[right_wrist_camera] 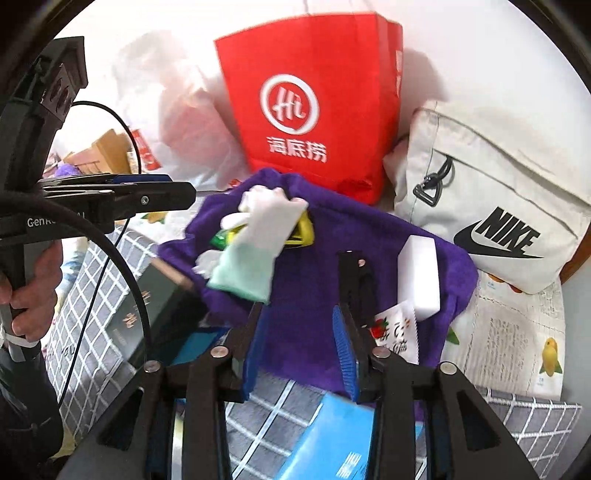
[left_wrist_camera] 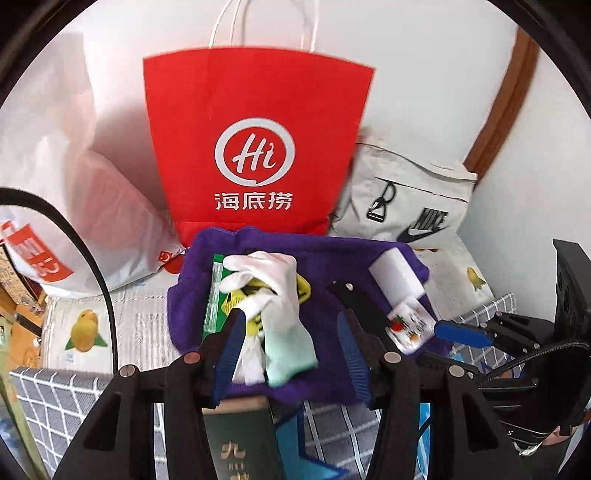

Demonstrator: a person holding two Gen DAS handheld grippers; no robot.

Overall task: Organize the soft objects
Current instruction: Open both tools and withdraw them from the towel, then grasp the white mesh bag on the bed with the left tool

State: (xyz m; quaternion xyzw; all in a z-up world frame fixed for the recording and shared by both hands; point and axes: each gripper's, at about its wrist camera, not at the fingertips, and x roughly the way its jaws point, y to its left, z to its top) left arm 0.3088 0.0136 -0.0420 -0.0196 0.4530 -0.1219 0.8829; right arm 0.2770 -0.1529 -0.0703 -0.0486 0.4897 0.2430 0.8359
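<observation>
While both pairs of jaws are standing partly open with nothing pinched, the left gripper [left_wrist_camera: 291,328] is hovering over the white glove [left_wrist_camera: 273,295] lying on the purple towel [left_wrist_camera: 332,258], and the right gripper [right_wrist_camera: 299,328] is hanging just beside the white sponge block [right_wrist_camera: 421,273].

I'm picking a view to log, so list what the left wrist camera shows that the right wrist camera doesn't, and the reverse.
Only the left wrist view: the right gripper from the side, and the red bag's white handles.

Only the right wrist view: the left gripper from the side, the hand holding it, and cardboard boxes behind.

Both: red bag, purple towel, white glove, white Nike bag.
</observation>
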